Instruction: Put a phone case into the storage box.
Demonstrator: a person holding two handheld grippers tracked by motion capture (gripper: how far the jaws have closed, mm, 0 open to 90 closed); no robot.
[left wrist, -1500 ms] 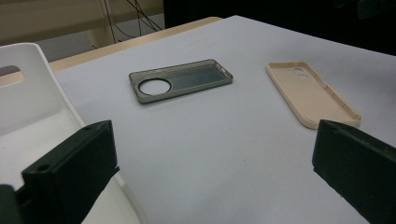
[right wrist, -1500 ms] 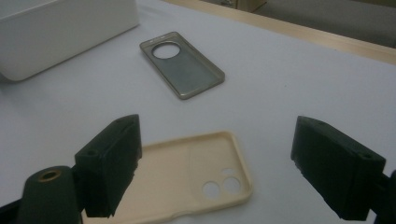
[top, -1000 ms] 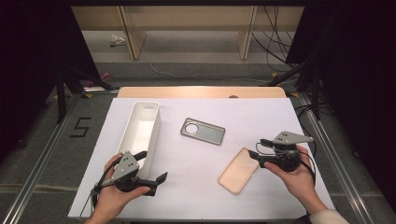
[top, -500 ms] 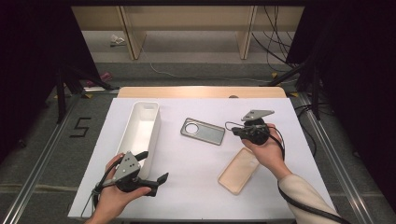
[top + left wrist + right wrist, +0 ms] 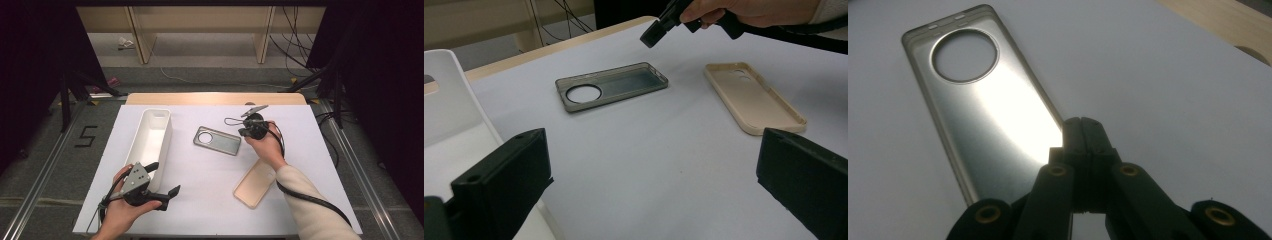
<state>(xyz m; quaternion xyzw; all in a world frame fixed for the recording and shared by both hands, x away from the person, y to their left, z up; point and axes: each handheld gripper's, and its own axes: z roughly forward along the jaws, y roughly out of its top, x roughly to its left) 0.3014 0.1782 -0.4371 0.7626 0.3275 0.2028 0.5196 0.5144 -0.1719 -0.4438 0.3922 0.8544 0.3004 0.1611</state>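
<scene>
Right gripper (image 5: pixel 1082 122) jaws pressed together, empty, poised over grey phone case (image 5: pixel 983 105) end, left gripper (image 5: pixel 167 191) jaws wide apart, empty, beside white bin (image 5: pixel 150 137)

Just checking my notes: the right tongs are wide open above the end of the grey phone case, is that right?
Not quite. The right tongs are shut, jaws pressed together with nothing between them, as the right gripper view shows. The rest holds: they sit above the end of the grey phone case.
</scene>
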